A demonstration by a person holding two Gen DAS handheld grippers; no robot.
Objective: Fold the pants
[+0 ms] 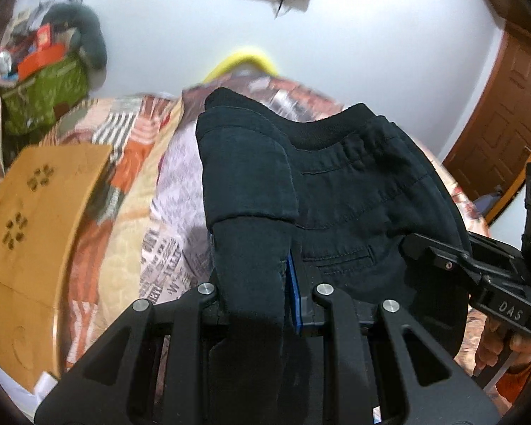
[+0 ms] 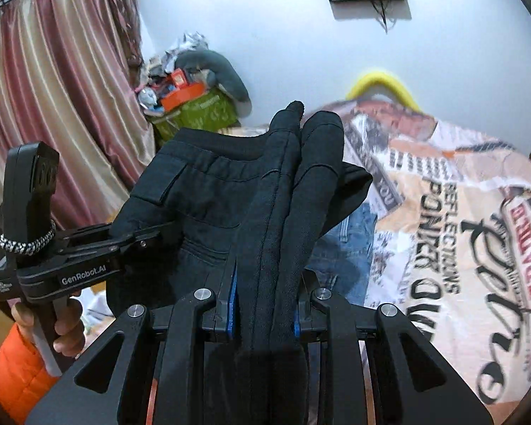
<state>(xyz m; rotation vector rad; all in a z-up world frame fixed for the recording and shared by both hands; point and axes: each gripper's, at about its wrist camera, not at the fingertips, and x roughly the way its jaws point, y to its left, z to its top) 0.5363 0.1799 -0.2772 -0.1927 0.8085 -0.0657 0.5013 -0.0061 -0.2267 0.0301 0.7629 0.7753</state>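
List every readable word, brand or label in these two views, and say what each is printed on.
"DAS": right tongs, on the body.
"GenRobot.AI": left tongs, on the body; smaller print beside it unreadable.
"REFLECTIONS", "PONDER", "YOU": bedsheet, seen inverted.
Red banner text and script on the bedsheet: too distorted to read.
Pants: no text.

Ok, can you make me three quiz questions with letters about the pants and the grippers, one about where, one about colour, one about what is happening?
1. Where is the yellow thing?
A. behind the printed bedspread, by the wall
B. on the pants
C. in a gripper

2. What colour are the pants?
A. red
B. black
C. white

3. What are the left gripper and right gripper doing?
A. both hang open
B. both are shut on the pants
C. one holds a box

Answers: 1 A, it peeks over the bedspread's far edge; 2 B, the cloth is black in both views; 3 B, black cloth is pinched between each gripper's fingers.
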